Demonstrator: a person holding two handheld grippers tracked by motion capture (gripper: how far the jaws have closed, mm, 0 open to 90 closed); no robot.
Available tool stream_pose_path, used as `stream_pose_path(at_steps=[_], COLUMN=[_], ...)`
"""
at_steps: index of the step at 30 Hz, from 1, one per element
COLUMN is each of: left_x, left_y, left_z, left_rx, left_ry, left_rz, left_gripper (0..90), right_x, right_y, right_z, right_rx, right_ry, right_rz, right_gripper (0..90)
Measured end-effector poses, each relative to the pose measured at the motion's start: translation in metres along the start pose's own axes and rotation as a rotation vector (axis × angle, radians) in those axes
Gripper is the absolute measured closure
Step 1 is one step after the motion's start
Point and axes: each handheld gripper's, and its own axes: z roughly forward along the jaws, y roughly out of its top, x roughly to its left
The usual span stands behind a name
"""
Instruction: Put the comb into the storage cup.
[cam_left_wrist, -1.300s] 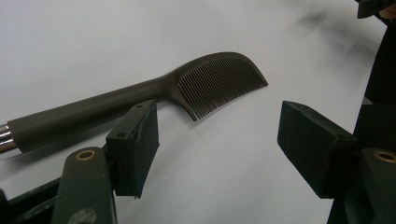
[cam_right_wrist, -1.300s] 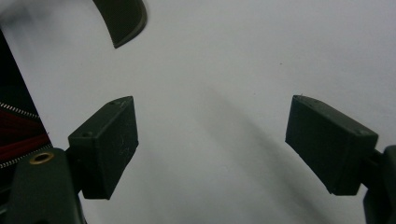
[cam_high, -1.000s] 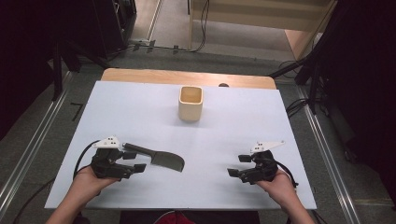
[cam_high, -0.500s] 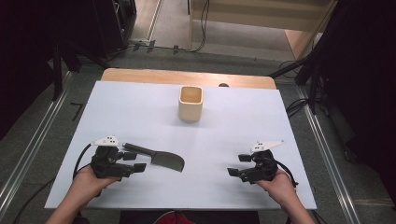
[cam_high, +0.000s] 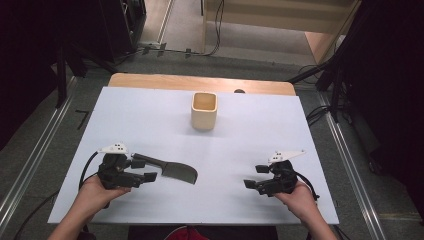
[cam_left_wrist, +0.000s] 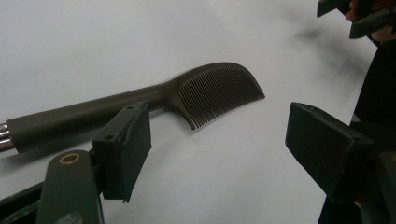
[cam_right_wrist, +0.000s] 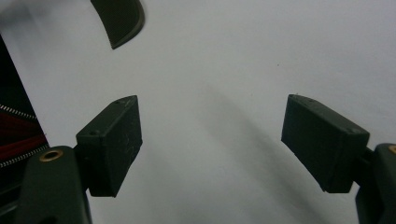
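Left gripper view: left gripper (cam_left_wrist: 215, 144), jaws just opened wide, grips nothing; ridged spatula (cam_left_wrist: 219, 91) lies just ahead. Right gripper (cam_right_wrist: 210, 149) open, empty.

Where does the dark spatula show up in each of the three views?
High view: the spatula lies lower left on the white table, just right of the left tool.
Left gripper view: it runs from the left edge to the centre, its ridged blade upper middle.
Right gripper view: its blade tip sits at the top left.
Shared landmark: the curved blade edge.
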Motion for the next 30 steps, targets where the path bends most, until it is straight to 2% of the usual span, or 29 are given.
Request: stream_pose_path(at_steps=[6, 12, 24, 30], left_x=[0.002, 0.005, 0.021, 0.027], left_y=[0.012, 0.025, 0.041, 0.048], left_z=[-0.001, 0.003, 0.006, 0.008], left_rx=[-0.008, 0.014, 0.001, 0.006], left_ry=[0.030, 0.051, 0.042, 0.058], left_rz=[0.001, 0.017, -0.008, -0.006], left_gripper=[24.1, 26.2, 26.1, 26.1], right_x=[0.000, -0.001, -0.002, -0.001], right_y=[0.000, 0.000, -0.001, -0.001], right_z=[0.000, -0.001, -0.001, -0.001], right_rx=[-0.001, -0.001, -0.003, 0.000], right_ry=[0.000, -0.001, -0.011, -0.010], right_rz=[0.002, -0.001, 0.007, 0.006], right_gripper=[18.4, 18.4, 18.4, 18.4])
